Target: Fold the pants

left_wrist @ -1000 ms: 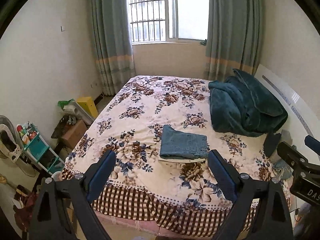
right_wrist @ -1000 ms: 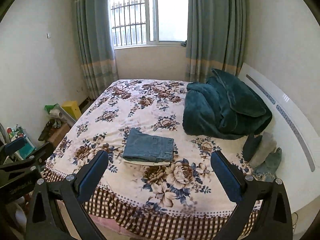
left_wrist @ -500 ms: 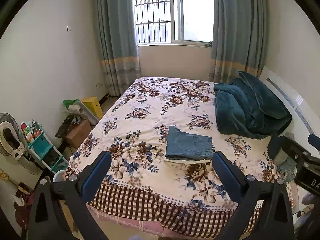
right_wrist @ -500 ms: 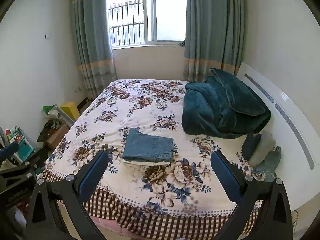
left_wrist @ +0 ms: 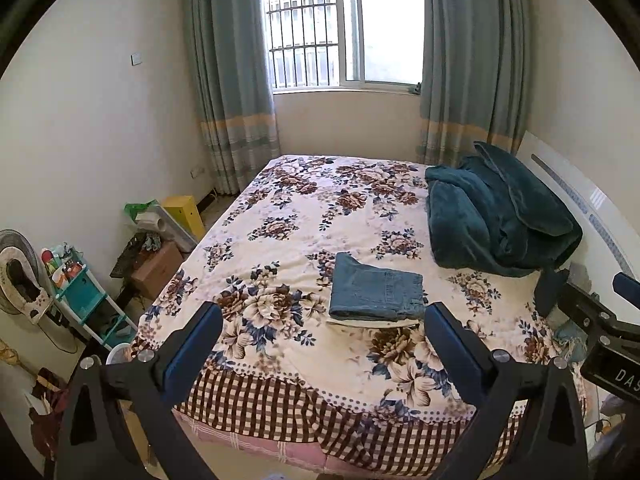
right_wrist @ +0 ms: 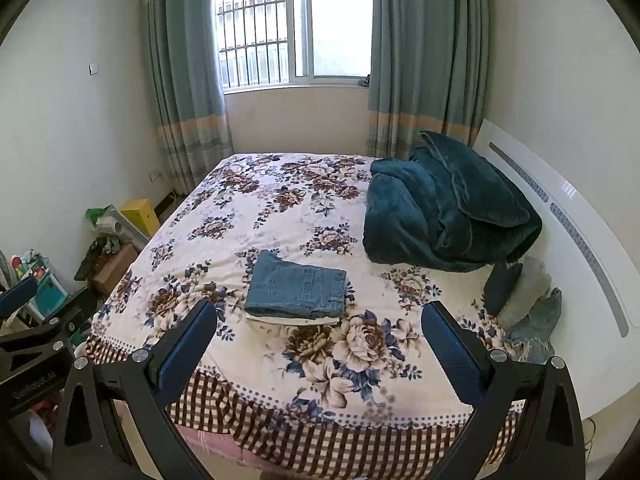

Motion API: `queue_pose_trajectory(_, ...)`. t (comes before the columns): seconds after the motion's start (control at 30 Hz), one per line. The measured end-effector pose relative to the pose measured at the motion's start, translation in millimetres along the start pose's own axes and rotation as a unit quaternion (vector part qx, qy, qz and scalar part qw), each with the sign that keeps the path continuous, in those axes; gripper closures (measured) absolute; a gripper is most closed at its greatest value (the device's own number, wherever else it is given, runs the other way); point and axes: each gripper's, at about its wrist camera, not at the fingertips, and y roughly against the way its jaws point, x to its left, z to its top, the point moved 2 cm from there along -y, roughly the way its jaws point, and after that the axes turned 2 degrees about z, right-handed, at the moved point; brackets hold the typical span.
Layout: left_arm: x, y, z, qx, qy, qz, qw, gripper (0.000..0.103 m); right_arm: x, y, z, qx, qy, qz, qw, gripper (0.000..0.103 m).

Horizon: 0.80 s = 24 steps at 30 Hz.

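Observation:
A pair of blue denim pants [left_wrist: 376, 290] [right_wrist: 296, 290] lies folded into a flat rectangle near the front of the floral bed [left_wrist: 280, 240] [right_wrist: 240, 216], on top of a pale folded item whose edge shows beneath. My left gripper [left_wrist: 322, 320] hangs open well short of the bed's foot, holding nothing. My right gripper [right_wrist: 318, 318] is likewise open and empty, at about the same distance. Each gripper shows at the other view's edge.
A heaped teal blanket [left_wrist: 496, 216] [right_wrist: 448, 208] sits at the right by the white headboard [right_wrist: 560, 208]. Small dark and grey cloth items [right_wrist: 524, 300] lie beside it. Boxes, a shelf rack [left_wrist: 80, 292] and a fan crowd the floor at left.
Both grippers have drawn slightly back and up from the bed, so more of the room shows. The folded pants have not moved.

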Motion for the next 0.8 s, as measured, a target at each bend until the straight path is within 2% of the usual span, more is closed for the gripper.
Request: queue_pose_trajectory(0.8,3.2,-2.6,10.4,-0.004,0.004,-0.006,1.0,0.0,-2.1,2.9,-9.5,0.001,-0.001,-0.002,1.0,0.0)
